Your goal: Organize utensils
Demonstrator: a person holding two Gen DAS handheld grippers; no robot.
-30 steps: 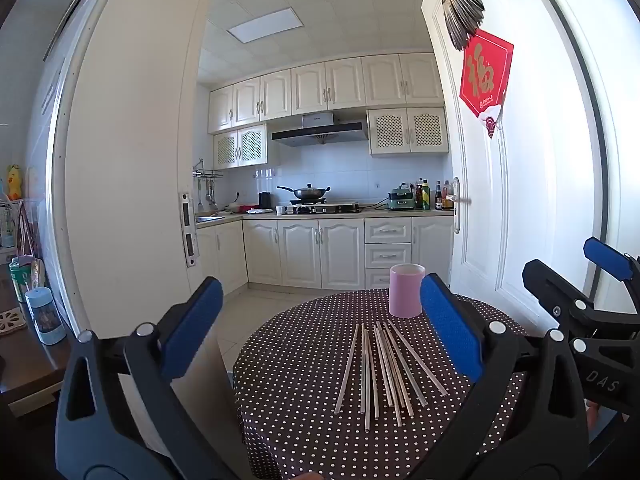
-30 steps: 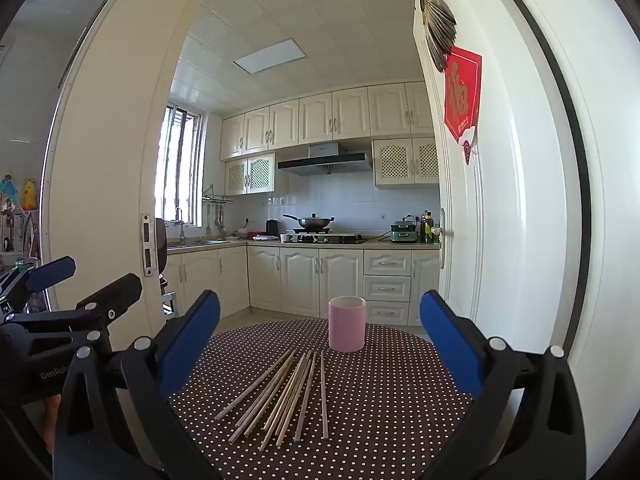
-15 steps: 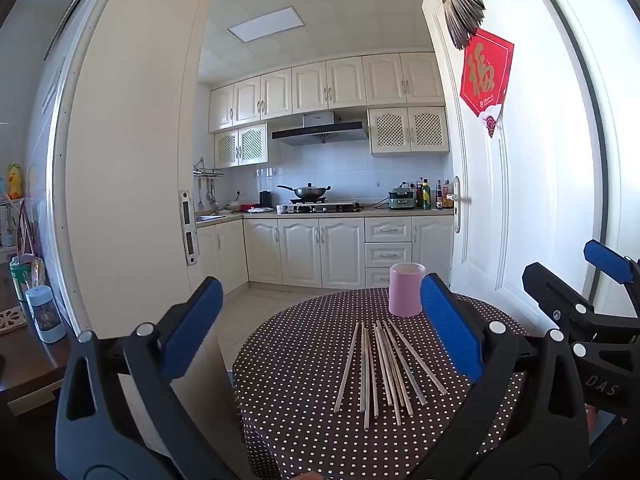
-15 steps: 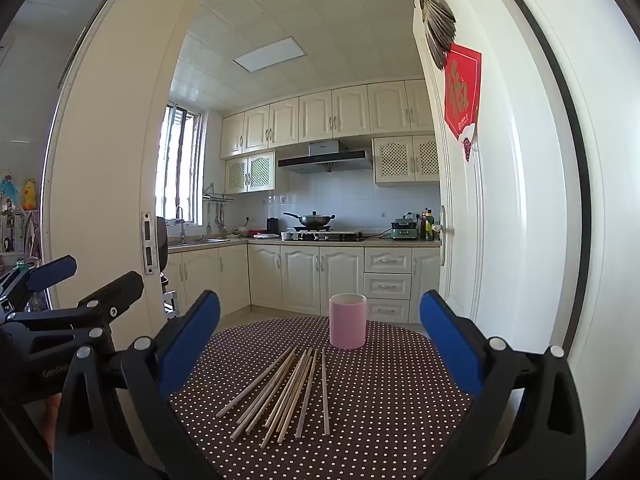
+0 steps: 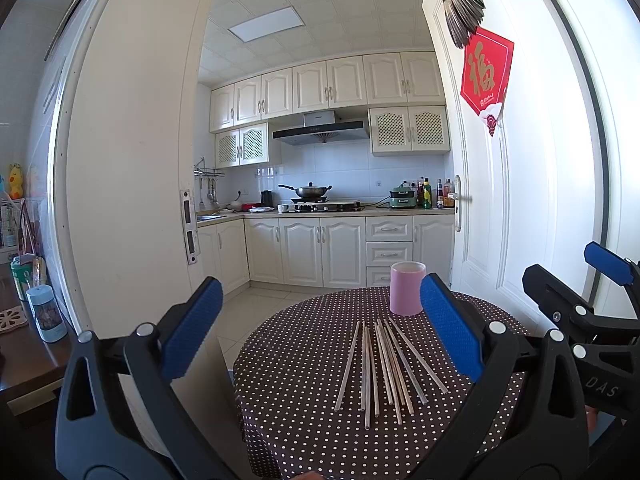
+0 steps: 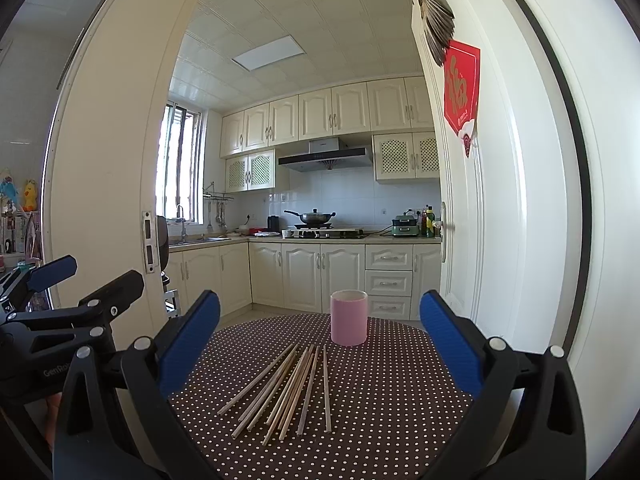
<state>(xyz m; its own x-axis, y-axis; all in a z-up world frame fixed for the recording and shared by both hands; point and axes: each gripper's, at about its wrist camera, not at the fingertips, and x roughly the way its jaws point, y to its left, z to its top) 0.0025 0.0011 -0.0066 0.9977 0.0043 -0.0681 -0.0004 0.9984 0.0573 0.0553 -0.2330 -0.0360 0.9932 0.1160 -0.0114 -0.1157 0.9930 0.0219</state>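
Left wrist view cuts off my right gripper [image 5: 576,280] at the frame edge, showing only "DAS" on its body; my right wrist view shows "GenRo" on the left gripper [image 6: 320,344]. Pale wooden chopsticks [image 6: 288,388] lie fanned loose on the dotted table [image 6: 384,400], just before an upright pink cup [image 6: 349,323]. Both pairs of jaws stand spread, holding nothing.

The chopsticks [image 6: 289,390] look like pale, matt bare wood, lying on a cloth [image 6: 384,400] of dark brown fabric printed with white dots. The cup [image 6: 348,317] is smooth pink with a soft sheen, ceramic or plastic, I cannot tell which. Both grippers, left [image 5: 320,332] and right [image 6: 320,336], are matt black plastic with ribbed blue pads [image 6: 448,346] and bright metal screws.
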